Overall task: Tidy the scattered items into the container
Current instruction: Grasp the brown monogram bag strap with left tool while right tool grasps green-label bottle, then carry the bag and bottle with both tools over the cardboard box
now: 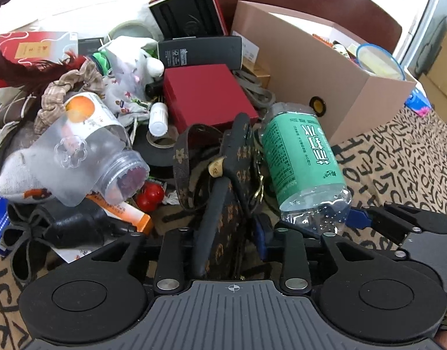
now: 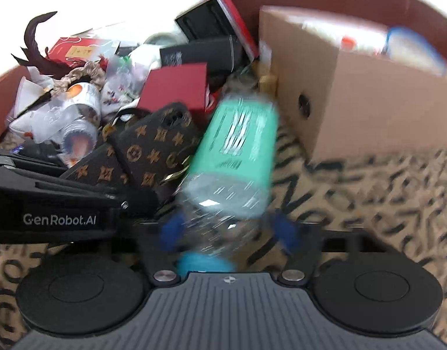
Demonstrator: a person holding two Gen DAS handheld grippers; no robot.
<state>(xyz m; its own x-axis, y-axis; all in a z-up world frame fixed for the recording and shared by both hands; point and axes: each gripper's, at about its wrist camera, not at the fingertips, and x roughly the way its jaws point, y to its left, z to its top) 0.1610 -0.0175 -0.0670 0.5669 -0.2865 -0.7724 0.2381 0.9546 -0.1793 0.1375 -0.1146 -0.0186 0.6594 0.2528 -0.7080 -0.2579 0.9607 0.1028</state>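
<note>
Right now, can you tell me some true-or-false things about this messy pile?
1. The water bottle has a green label. True.
2. The cardboard box is empty. False: it already holds things, such as a blue-rimmed tub.
3. The flat red box in the pile is closed. True.
4. The brown patterned case sits inside the cardboard box. False: it lies outside it, in the pile beside the water bottle.

Green-labelled bottle [image 1: 302, 157]; brown monogram case [image 2: 156, 148]; red box [image 1: 206, 96].
</note>
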